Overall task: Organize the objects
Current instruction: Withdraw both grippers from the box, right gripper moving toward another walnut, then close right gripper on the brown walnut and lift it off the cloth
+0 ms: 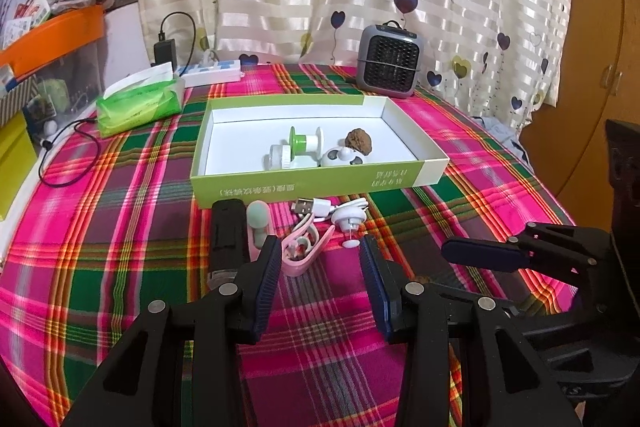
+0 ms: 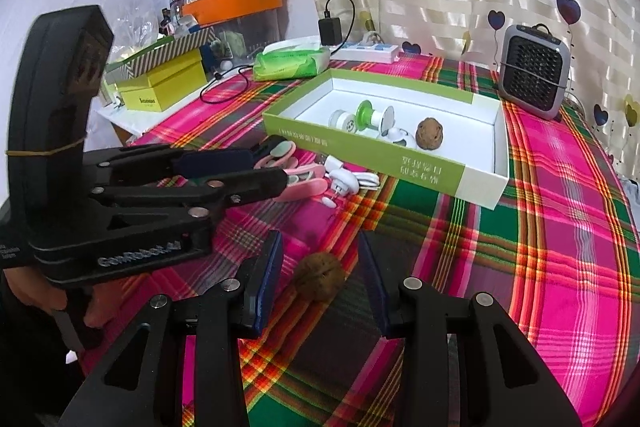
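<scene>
A green-and-white box lies open on the plaid cloth and holds a green spool, a white cap, a spotted white toy and a walnut. In front of it lie a black device, a pink clip, a white USB cable and a white spinner. My left gripper is open just before the pink clip. My right gripper is open around a second walnut on the cloth, not touching it. The box also shows in the right wrist view.
A grey mini heater stands at the back by the curtain. A green tissue pack, a power strip and a charger sit at the back left. Yellow and orange boxes crowd the left side table.
</scene>
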Tool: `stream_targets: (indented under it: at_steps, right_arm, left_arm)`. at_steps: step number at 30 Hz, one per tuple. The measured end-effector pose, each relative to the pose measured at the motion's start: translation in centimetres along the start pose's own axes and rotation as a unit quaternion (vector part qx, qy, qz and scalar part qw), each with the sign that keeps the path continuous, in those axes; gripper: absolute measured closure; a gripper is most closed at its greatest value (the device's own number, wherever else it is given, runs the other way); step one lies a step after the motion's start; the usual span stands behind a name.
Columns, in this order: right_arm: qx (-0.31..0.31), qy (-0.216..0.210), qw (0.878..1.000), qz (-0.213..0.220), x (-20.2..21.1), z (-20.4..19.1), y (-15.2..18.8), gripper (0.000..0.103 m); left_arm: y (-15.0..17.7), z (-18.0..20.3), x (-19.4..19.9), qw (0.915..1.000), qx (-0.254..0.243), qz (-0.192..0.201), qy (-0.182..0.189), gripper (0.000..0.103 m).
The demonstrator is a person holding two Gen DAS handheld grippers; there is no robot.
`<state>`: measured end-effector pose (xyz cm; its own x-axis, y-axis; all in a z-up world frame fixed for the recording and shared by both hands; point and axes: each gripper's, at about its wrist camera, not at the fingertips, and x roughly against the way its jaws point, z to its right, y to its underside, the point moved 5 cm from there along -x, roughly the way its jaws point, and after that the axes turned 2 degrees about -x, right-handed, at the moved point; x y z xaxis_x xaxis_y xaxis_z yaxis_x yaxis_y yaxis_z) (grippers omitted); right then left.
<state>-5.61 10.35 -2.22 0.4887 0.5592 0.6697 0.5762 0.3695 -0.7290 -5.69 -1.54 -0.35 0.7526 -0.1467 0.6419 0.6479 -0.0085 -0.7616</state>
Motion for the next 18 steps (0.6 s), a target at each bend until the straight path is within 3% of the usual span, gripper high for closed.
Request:
stream_targets:
  at_steps: [18]
  right_arm:
    - [0.004, -0.010, 0.998, -0.064, -2.2, -0.1, 1.1, 0.065]
  left_arm:
    - [0.9, -0.2, 0.0, 0.9999, -0.002, -0.014, 0.006, 0.064]
